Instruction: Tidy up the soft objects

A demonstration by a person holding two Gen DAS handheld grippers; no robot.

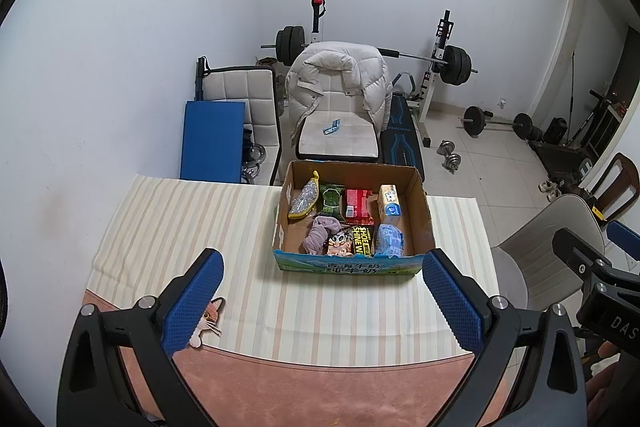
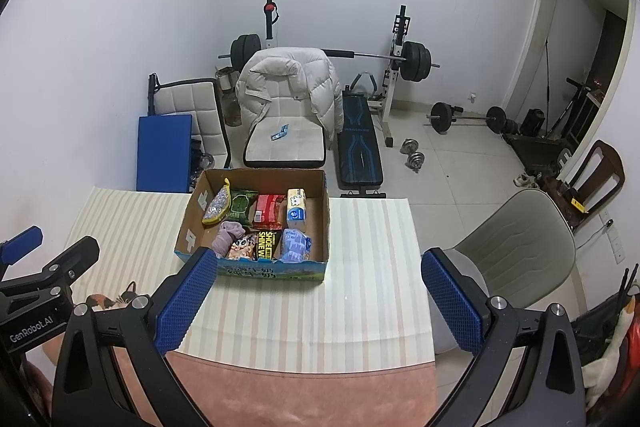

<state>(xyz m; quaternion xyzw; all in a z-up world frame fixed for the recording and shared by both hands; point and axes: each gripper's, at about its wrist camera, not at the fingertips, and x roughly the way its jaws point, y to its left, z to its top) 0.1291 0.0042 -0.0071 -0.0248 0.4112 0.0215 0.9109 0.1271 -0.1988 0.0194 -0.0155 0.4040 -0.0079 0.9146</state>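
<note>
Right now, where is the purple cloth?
The purple cloth lies in the cardboard box, front left corner, beside the cartoon snack packet and below the green packet.

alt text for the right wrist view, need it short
An open cardboard box packed with soft packets, a purple cloth and a blue pack sits on a striped tablecloth, ahead of the open, empty right tool. The left tool shows at the left edge; a weight bench and jacket-draped chair stand behind.
</note>
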